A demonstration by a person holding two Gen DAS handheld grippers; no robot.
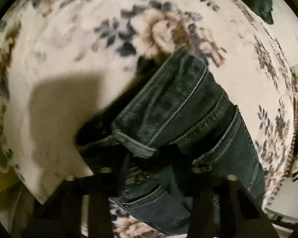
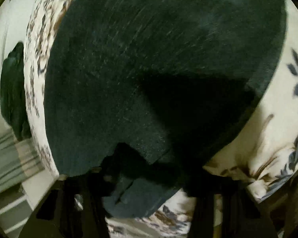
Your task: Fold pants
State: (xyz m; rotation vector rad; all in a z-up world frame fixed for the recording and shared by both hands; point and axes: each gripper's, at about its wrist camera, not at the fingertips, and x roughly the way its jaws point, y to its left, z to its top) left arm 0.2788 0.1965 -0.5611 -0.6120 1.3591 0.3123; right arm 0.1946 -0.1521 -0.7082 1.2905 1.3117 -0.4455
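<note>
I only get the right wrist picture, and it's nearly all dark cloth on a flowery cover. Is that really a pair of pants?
Observer: Yes. The left wrist view shows dark jeans with seams, a waistband and a metal button.
Operator: Is the other tool gripping them?
Observer: It appears so: denim is bunched between the left gripper fingers, near the waistband.
Operator: Anything else lying around?
Observer: A dark green cloth lies at the far edge of the floral bedspread.
</note>
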